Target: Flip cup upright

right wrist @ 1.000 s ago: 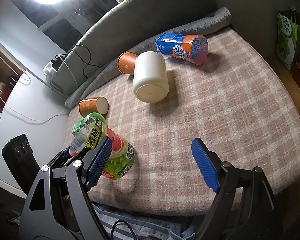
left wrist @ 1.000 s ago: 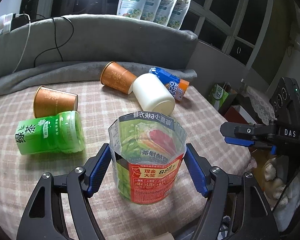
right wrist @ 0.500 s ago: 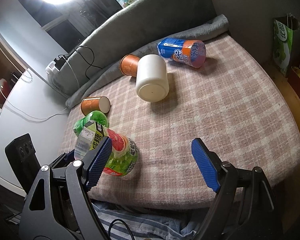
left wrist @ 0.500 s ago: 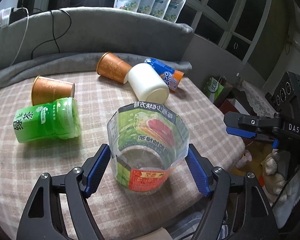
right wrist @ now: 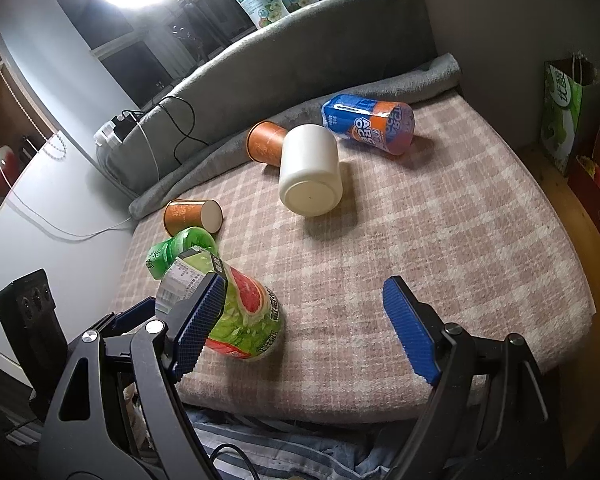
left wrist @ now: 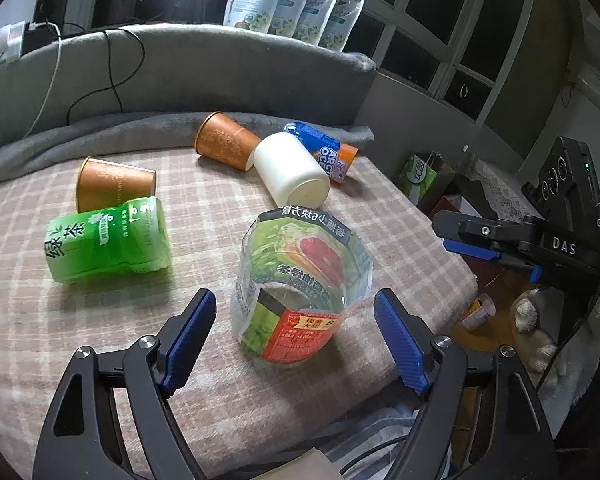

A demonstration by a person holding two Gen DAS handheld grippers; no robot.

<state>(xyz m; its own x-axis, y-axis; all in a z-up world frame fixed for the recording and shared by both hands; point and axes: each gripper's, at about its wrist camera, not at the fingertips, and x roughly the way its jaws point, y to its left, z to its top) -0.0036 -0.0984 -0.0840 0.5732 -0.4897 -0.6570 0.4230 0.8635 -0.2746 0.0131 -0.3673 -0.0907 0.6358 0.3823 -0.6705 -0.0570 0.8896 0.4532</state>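
I have the left tongs [left wrist: 294,334] spread wide, blue pads [left wrist: 190,334] clear of everything; nothing is gripped. Directly between them and a little ahead stands the cut-down plastic cup [left wrist: 300,288] with the green and red label, mouth up, base on the checked blanket [left wrist: 220,208]. There is a gap on both sides between its wall and the pads. Its printed text reads upside down from my view.

The right tongs [right wrist: 304,326] are likewise spread and hold nothing. From that camera the same cup [right wrist: 244,320] sits just behind the left-hand pad [right wrist: 200,320], which partly covers it; I cannot tell whether pad and cup touch. In the left view the right tongs [left wrist: 472,236] hang off to the right, past the blanket's edge.

Ahead and left of the left tongs, a green bottle-cup [left wrist: 108,246] lies on its side. Just beyond it lies a brown paper cup [left wrist: 114,188], on its side, close against the green one. Farther ahead, slightly right of centre, a white cup [left wrist: 292,172] lies on its side, base toward me. A second brown paper cup [left wrist: 226,146] lies beside it to the left, and a blue and orange cup [left wrist: 324,150] lies beside it to the right.

At the far edge runs a grey cushion [left wrist: 220,72] with cables [left wrist: 112,76] draped over it. Pouches [left wrist: 296,4] stand behind it against the dark windows.
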